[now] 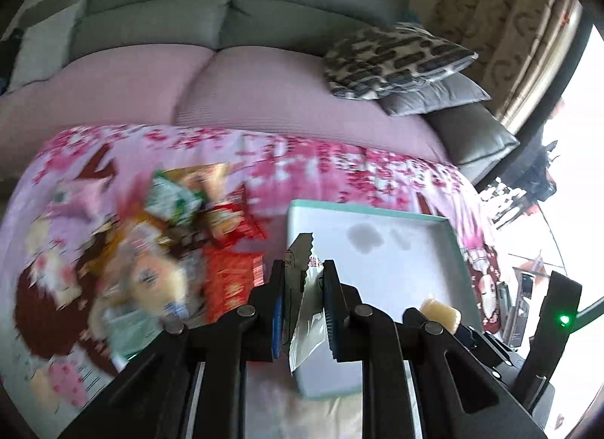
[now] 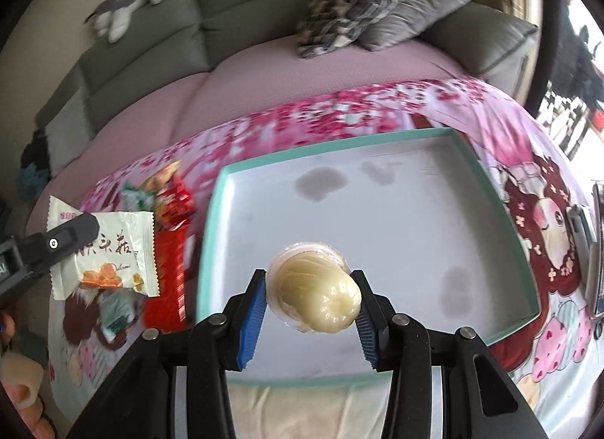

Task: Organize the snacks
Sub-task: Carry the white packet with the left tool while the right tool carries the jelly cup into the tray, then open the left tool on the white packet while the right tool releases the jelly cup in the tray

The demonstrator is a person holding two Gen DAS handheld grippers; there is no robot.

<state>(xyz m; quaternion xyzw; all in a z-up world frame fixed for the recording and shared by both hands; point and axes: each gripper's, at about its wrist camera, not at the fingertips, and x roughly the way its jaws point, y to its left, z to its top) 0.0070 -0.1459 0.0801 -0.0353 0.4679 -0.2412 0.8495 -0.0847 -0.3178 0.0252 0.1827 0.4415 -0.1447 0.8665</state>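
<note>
Grey sofa (image 2: 158, 20) far, with pink seat cover, patterned cushion (image 2: 358, 1) at right end
Floral pink cloth (image 1: 339, 171) spread over near surface
Shallow teal-rimmed tray (image 2: 215, 212) on cloth, right of snack pile (image 1: 181, 227); inside pale, stained, bare
Right gripper (image 2: 309, 301) over near part of tray, clenched on pale yellow wrapped pastry (image 2: 317, 291)
Left gripper (image 1: 304, 310) at tray's left edge, pinching white packet (image 2: 113, 250) with orange fruit print, packet hanging above cloth
</note>
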